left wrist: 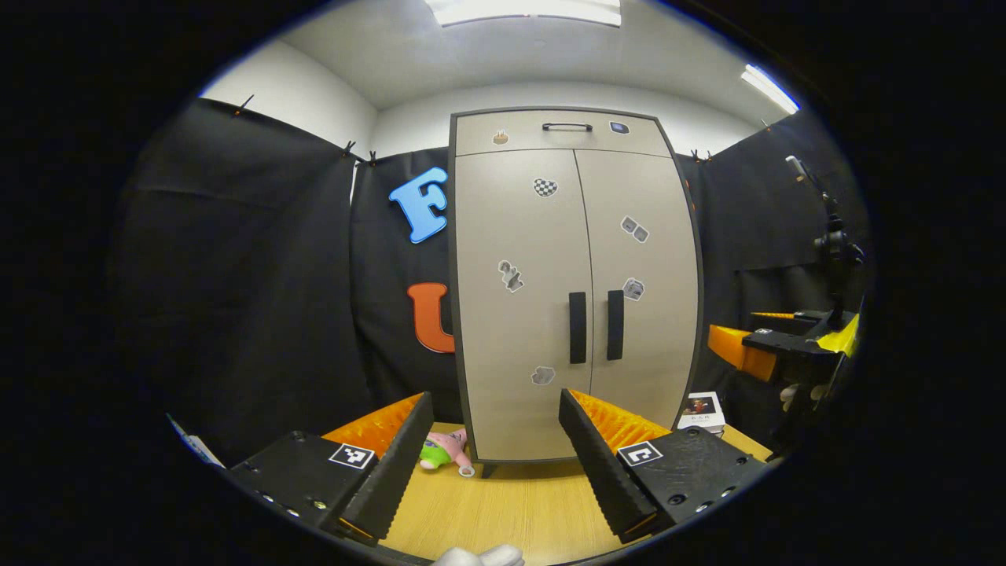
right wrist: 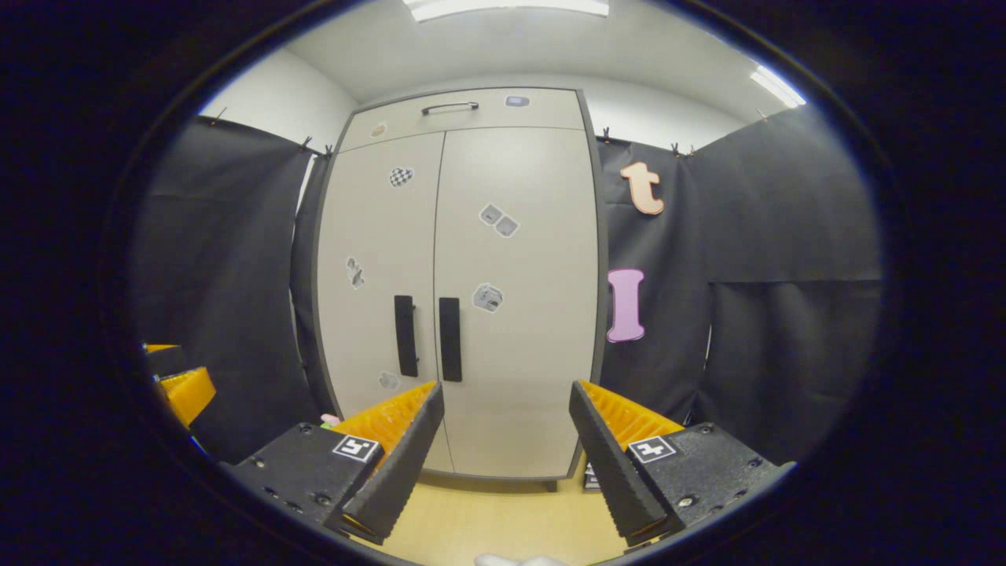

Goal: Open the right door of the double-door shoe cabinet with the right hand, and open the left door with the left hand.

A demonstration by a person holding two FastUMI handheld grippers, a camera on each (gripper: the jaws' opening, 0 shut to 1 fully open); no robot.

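Both doors shut; right gripper (right wrist: 503, 464) and left gripper (left wrist: 495, 464) gape wide, empty; next, reach the right handle (right wrist: 449, 339).

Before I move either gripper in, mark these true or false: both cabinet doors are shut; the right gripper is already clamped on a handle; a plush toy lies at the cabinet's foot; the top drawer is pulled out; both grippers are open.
1. Both doors of the shoe cabinet are shut. True: the left door and right door sit flush.
2. The right gripper is clamped on a handle. False: it is open, short of the right door handle.
3. A plush toy lies at the cabinet's foot. True, on the wooden floor by the left corner.
4. The top drawer is pulled out. False: it looks closed.
5. Both grippers are open. True: the left gripper is also open, holding nothing.
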